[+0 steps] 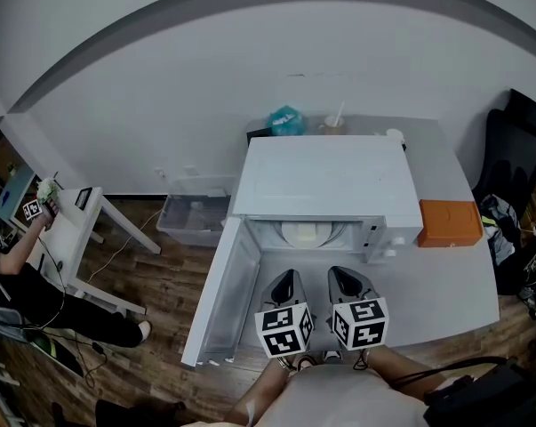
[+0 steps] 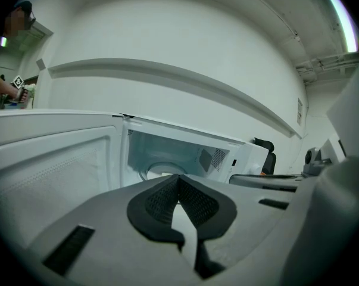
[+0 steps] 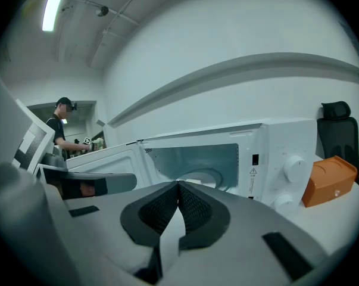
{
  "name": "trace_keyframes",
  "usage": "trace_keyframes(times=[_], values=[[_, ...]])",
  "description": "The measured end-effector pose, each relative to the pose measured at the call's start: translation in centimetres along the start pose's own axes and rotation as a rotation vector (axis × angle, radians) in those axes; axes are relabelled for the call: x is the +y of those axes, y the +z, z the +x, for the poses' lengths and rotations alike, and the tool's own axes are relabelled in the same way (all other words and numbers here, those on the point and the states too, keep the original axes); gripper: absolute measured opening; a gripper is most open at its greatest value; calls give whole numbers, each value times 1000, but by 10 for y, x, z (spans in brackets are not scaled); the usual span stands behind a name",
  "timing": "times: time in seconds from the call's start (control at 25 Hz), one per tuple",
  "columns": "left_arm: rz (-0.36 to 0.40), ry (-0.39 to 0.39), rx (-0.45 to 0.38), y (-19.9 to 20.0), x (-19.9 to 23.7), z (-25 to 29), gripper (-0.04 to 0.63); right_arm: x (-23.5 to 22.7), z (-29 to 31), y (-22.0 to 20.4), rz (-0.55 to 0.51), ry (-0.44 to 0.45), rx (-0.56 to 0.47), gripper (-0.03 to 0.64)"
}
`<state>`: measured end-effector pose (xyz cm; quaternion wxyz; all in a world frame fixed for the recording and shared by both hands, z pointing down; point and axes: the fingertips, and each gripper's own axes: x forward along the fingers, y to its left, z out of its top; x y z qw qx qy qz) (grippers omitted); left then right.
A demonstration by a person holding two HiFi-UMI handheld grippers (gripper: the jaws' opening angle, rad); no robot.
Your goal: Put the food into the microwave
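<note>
Now, left gripper: jaws are pressed together at the tips; nothing is held or touched.
Right gripper: jaws are likewise closed tip to tip, empty, just beside the left.
Microwave: set on a table, door swung open to the left.
Plate: white, seen inside the cavity; food on it cannot be made out.
Orange box: just beside the microwave's right side.

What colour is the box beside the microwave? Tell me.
Orange; the box shows best in the head view.
</note>
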<state>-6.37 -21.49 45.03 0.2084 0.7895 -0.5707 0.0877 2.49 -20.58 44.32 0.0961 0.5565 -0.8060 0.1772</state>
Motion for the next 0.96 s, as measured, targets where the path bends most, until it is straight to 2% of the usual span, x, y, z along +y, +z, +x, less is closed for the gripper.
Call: trace_keyframes(times=[0.96], values=[[3, 12, 35, -15, -7, -3, 3, -10, -7, -9, 16, -19, 16, 17]])
